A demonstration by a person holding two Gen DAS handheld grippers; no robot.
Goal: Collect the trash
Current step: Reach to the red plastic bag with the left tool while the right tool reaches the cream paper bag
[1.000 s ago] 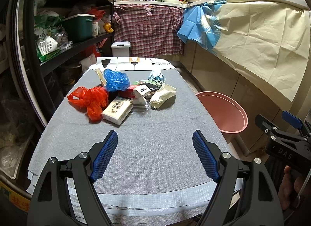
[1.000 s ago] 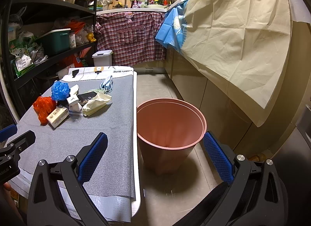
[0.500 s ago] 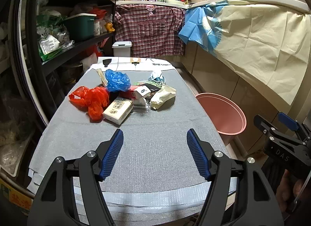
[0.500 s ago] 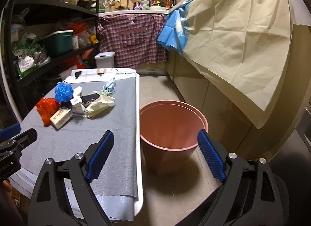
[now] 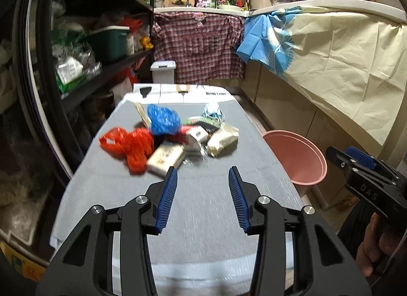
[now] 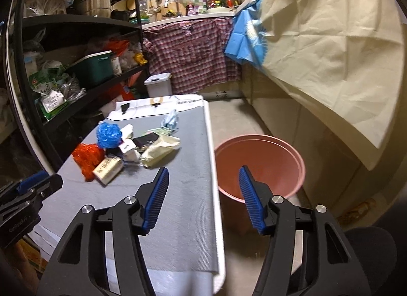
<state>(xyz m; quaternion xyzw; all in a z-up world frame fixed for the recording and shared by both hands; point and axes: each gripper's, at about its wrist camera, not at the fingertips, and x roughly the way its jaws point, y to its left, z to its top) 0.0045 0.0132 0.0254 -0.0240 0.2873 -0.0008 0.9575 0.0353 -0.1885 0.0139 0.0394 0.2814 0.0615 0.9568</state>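
Nearest to us in the left wrist view, our left gripper [image 5: 202, 189] fills the lower middle of the frame, its blue ribbed fingers [image 5: 166, 195] parted with a clear gap and nothing between them, above the grey-covered table [image 5: 216, 219]. At the lower right edge the right gripper's body [image 5: 366, 189] shows the letters "DAS"; its jaws are cut off there.

In the right wrist view, our right gripper [image 6: 203, 195] sits at lower centre, fingers spread moderately wide and holding nothing. One finger lies over the table edge, the other in front of the pink bin [image 6: 259, 166]. At the lower left, the left gripper's body carries pale lettering too small to read with certainty.

Further up the table, in the middle of the frame, lies the trash pile: a red plastic bag [image 5: 129, 147], a tissue pack [image 5: 166, 157] with blurred printing, a cream wrapper [image 5: 222, 139], a small white carton [image 5: 197, 135], a blue plastic bag [image 5: 164, 120] and a crumpled face mask [image 5: 212, 111]. Motion blur smears them all.

The bin stands on the floor just beside the table at centre right.

At the far end of the table a white board [image 5: 183, 91] bears dark print we cannot make out.
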